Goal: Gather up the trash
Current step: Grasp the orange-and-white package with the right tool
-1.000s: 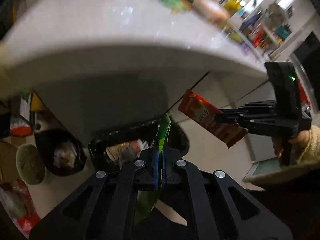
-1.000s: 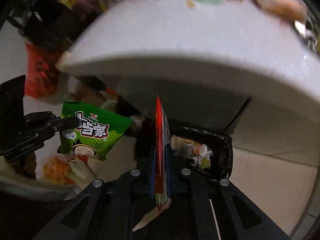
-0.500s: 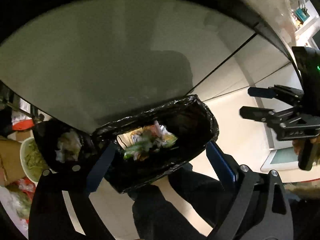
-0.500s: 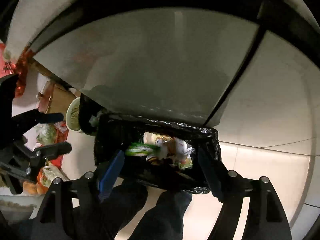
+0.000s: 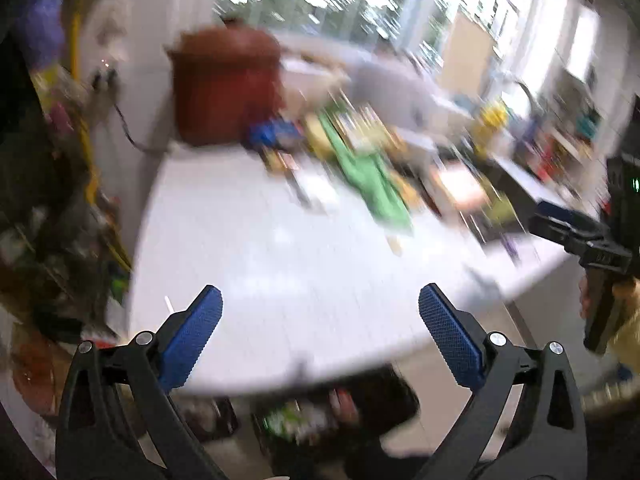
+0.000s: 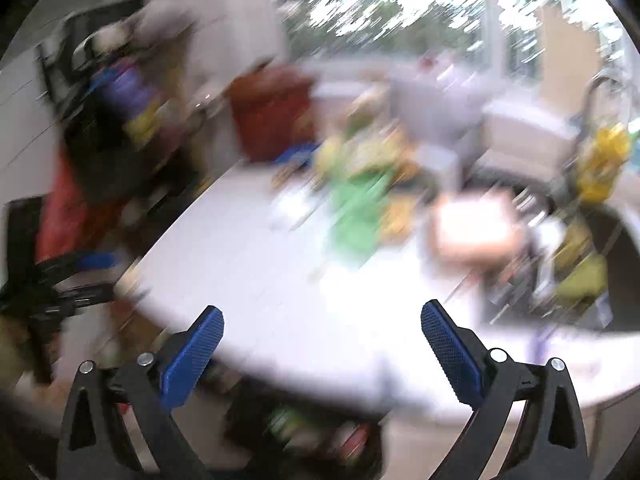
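Left wrist view first: your left gripper (image 5: 320, 312) has its jaws still spreading, blue ribbed pads (image 5: 192, 336) far apart, and nothing lies between them. At the far left a dark cluttered shelf (image 5: 48, 200) runs down the edge. Moving right, a reddish-brown pot (image 5: 228, 84) stands at the back of the white round-edged counter (image 5: 280, 264), and beside it a smeared strip of wrappers lies on the counter, the clearest being a green snack packet (image 5: 372, 184). Below the counter's front edge, between your fingers, sits the black-lined trash bin (image 5: 332, 416) with coloured wrappers in it. At the far right your right gripper (image 5: 560, 228) reaches in, a hand (image 5: 624, 320) in a pale yellow sleeve on its handle.

Right wrist view: the black left gripper (image 6: 80, 276) shows at the left edge, blue tip pointing inward. Your right gripper (image 6: 322, 314) is likewise opening, its blue pads (image 6: 448, 356) wide apart with nothing between them. The same pot (image 6: 272, 116), green packet (image 6: 356, 216) and what may be a pale orange box (image 6: 472, 228), too blurred to be sure, sit on the counter (image 6: 280, 300). The bin (image 6: 312, 436) lies under the counter's edge, and a dark sink (image 6: 616, 272) occupies the far right.
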Available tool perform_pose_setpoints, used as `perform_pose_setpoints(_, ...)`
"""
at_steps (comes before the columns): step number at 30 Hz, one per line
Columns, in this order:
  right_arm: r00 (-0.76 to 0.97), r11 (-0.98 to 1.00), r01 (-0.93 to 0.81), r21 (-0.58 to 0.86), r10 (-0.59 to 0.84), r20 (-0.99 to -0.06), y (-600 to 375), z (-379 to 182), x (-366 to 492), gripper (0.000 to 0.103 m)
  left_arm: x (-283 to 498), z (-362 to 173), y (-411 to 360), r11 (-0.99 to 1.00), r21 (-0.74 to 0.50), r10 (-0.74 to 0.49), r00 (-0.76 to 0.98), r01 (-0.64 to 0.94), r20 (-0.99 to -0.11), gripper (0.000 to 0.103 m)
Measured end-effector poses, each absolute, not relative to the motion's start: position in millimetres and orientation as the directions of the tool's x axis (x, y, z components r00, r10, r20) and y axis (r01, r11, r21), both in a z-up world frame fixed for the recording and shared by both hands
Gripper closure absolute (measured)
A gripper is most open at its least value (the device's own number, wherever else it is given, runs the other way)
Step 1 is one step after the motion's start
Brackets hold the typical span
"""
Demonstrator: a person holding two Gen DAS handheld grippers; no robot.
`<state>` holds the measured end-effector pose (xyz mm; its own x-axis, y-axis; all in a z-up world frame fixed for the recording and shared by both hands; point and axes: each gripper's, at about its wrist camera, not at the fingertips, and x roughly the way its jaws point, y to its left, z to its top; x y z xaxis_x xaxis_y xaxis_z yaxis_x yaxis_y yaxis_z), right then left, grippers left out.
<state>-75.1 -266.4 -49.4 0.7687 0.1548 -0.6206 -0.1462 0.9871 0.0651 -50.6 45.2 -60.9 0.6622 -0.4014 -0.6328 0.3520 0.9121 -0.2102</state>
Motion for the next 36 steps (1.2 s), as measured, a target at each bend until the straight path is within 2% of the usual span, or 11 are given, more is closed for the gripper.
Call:
perform_pose_setpoints(4, 0.768, 0.999, -0.013, -0.035, -0.012, -0.640, -301, -66, -9, 0.005, -26, -50, 28, 0.917, -0.224, -0.397, 0.703, 0.331, -0.590, 0.007)
perform_pose_setpoints(7, 0.728, 0.996, 0.056, -0.076, -0.092, -0.679, -320, -97, 40, 0.005, -16, -56, 12, 0.913, -0.228, -0.404, 0.680, 0.337, -0.612, 0.007)
perform_pose_setpoints(16, 0.667, 0.980, 0.081, -0.180, -0.187, -0.721, -331, -133, 91, 0.005, -17, -77, -2, 0.904, -0.257, -0.422, 0.623, 0.341, -0.658, 0.007)
perform_pose_setpoints(22, 0.635, 0.986, 0.055, -0.155, -0.155, -0.757, -336, -146, 107, 0.004, -9, -78, -7, 0.903, -0.267, -0.426, 0.613, 0.337, -0.666, 0.007)
perform_pose_setpoints(26, 0.605, 0.977, 0.026, -0.213, -0.185, -0.774, -329, -155, 117, 0.004, 1, -81, -16, 0.903, -0.264, -0.424, 0.606, 0.339, -0.673, 0.007)
perform_pose_setpoints(29, 0.626, 0.977, -0.017, -0.214, -0.156, -0.764, -322, -148, 108, 0.028, 10, -83, -21, 0.904, -0.267, -0.423, 0.605, 0.334, -0.674, 0.007)
perform_pose_setpoints(30, 0.636, 0.976, -0.040, -0.214, -0.141, -0.759, -319, -145, 103, 0.043, 15, -85, -23, 0.905, -0.270, -0.422, 0.603, 0.329, -0.677, 0.007)
perform_pose_setpoints(31, 0.640, 0.974, -0.056, -0.217, -0.132, -0.757, -316, -142, 100, 0.053, 20, -88, -24, 0.906, -0.273, -0.419, 0.600, 0.323, -0.682, 0.007)
perform_pose_setpoints(34, 0.655, 0.981, -0.071, -0.182, -0.092, -0.750, -317, -134, 94, 0.071, 36, -95, -28, 0.910, -0.273, -0.411, 0.591, 0.312, -0.694, 0.007)
perform_pose_setpoints(36, 0.673, 0.986, -0.069, -0.152, -0.066, -0.737, -319, -124, 88, 0.077, 51, -100, -26, 0.905, -0.307, -0.424, 0.574, 0.294, -0.701, 0.007)
